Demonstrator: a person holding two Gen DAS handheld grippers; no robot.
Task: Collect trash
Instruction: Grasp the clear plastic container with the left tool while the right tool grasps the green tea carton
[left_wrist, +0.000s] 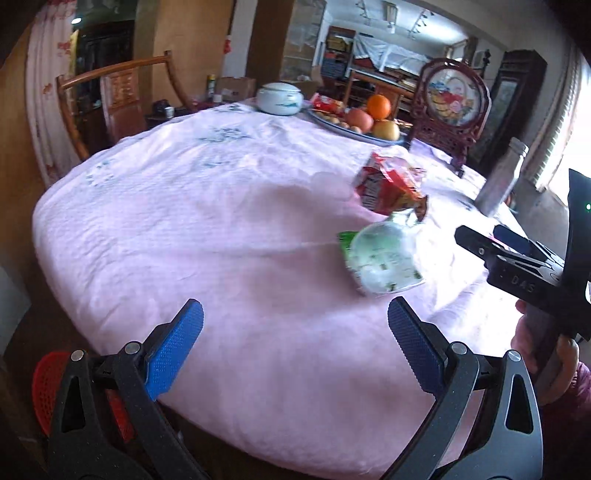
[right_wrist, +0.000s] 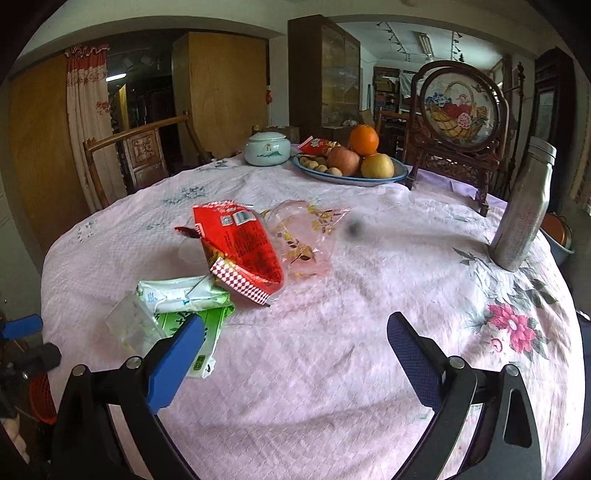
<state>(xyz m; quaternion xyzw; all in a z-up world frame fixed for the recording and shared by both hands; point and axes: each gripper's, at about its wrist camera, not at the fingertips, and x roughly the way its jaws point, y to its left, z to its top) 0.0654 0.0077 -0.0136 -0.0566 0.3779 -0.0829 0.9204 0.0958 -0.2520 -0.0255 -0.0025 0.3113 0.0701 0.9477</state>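
Trash lies on the pink tablecloth (right_wrist: 332, 350): a red snack wrapper (right_wrist: 240, 245), a clear floral plastic bag (right_wrist: 303, 236), a green-and-white tissue pack (right_wrist: 184, 295) and a small clear wrapper (right_wrist: 129, 323). In the left wrist view the red wrapper (left_wrist: 388, 184) and the green-white pack (left_wrist: 380, 258) lie ahead to the right. My left gripper (left_wrist: 295, 350) is open and empty over the table's near edge. My right gripper (right_wrist: 295, 354) is open and empty, its left finger beside the tissue pack. It also shows from the side in the left wrist view (left_wrist: 517, 262).
A fruit plate (right_wrist: 351, 177), a white lidded jar (right_wrist: 267, 149), a framed embroidery screen (right_wrist: 458, 114) and a steel flask (right_wrist: 524, 206) stand at the far side. A red basket (left_wrist: 48, 387) sits below the table at left. Wooden chair (right_wrist: 140, 155) behind.
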